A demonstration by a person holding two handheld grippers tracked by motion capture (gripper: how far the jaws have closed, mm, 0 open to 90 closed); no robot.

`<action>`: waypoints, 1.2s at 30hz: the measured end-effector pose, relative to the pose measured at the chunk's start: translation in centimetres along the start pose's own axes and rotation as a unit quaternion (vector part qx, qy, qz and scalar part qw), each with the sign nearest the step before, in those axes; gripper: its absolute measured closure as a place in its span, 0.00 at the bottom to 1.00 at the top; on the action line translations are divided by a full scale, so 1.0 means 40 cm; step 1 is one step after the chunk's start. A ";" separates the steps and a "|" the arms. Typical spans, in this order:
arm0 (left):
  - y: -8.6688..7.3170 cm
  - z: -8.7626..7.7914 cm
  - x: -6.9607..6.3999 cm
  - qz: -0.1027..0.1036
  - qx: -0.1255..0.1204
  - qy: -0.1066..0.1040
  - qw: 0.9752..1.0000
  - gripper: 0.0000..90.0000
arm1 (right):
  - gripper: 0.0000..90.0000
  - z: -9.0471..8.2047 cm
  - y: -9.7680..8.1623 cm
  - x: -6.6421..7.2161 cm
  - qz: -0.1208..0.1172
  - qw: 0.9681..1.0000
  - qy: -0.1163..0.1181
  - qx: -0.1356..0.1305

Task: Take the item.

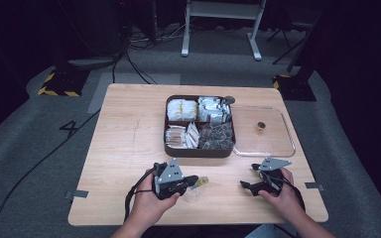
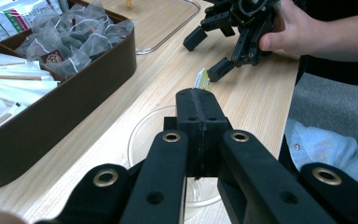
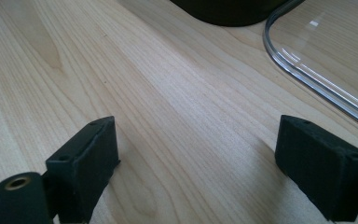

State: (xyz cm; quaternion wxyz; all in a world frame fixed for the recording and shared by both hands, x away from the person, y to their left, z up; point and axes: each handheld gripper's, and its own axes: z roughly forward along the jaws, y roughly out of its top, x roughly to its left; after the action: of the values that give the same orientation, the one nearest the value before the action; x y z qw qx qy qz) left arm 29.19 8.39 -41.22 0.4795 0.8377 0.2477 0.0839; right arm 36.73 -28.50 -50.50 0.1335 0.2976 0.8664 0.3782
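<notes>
At the bottom of the high view, the person's two hands are resting on the wooden counter (image 1: 129, 134), each one gripping a tool. The left gripper (image 1: 191, 181), low and left of centre, is pressing its jaws together on a small yellow-tagged packet (image 1: 202, 180); in the left gripper view the jaws are meeting flush, with the packet's yellow tip (image 2: 203, 79) poking out just beyond them. Directly under those jaws, a clear shallow dish (image 2: 149, 140) is sitting on the counter. The right gripper (image 1: 248, 186), low and right of centre, is holding its jaws wide apart with nothing between them; in the right gripper view they are standing at the two lower corners with bare wood between.

Farther up, at the middle of the high view, a dark brown compartment box (image 1: 198, 151) is holding sachets, stick packets and mesh tea bags. Just to its right, touching it, a clear lid (image 1: 287, 134) is lying flat, with a small brass-coloured knob (image 1: 261, 127) on it.
</notes>
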 end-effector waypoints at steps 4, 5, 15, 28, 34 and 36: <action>-0.005 0.001 0.002 -0.004 -0.001 -0.003 1.000 0.99 | 0.15 0.000 0.000 0.000 0.000 1.000 0.000 0.000; -0.006 0.000 0.002 -0.011 -0.007 -0.006 1.000 0.94 | 0.15 0.000 0.000 0.000 0.000 1.000 0.000 0.000; -0.010 -0.008 0.014 -0.020 -0.033 0.021 0.999 0.60 | 0.15 0.000 0.000 0.001 0.001 1.000 -0.001 0.000; 0.015 -0.047 0.048 -0.023 0.001 0.094 0.995 0.40 | 0.15 -0.001 -0.001 0.002 0.002 1.000 -0.003 0.000; -0.003 -0.084 0.072 -0.031 0.005 0.102 0.994 0.37 | 0.15 -0.001 -0.001 0.001 0.002 1.000 -0.002 0.000; -0.009 -0.093 0.075 -0.027 0.017 0.103 0.994 0.37 | 0.15 -0.001 -0.001 0.001 0.002 1.000 -0.002 0.000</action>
State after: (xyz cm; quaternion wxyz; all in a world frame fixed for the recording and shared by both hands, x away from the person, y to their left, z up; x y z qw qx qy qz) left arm 30.25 12.88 -39.86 0.4396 0.8257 0.3191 0.1525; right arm 36.67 -28.51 -50.49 0.1343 0.2997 0.8656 0.3780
